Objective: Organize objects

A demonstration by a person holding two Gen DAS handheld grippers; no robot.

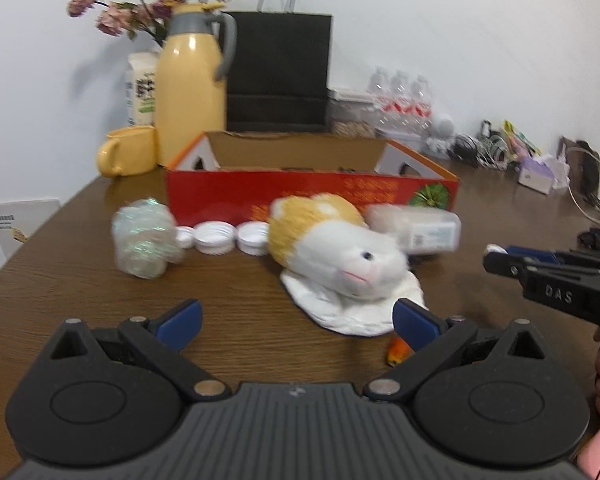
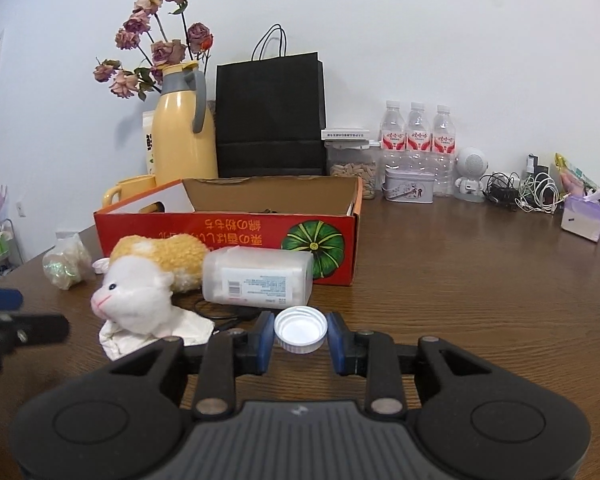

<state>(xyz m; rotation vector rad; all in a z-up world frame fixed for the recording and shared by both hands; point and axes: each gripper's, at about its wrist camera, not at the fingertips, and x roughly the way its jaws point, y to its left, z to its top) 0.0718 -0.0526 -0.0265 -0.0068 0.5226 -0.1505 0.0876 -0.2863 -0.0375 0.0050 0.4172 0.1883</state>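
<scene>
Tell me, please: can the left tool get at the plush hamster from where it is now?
Probably yes. The left tool is open and points toward the plush hamster, with only bare table between them. The hamster lies on a white cloth, and the clear plastic container sits close behind it.
</scene>
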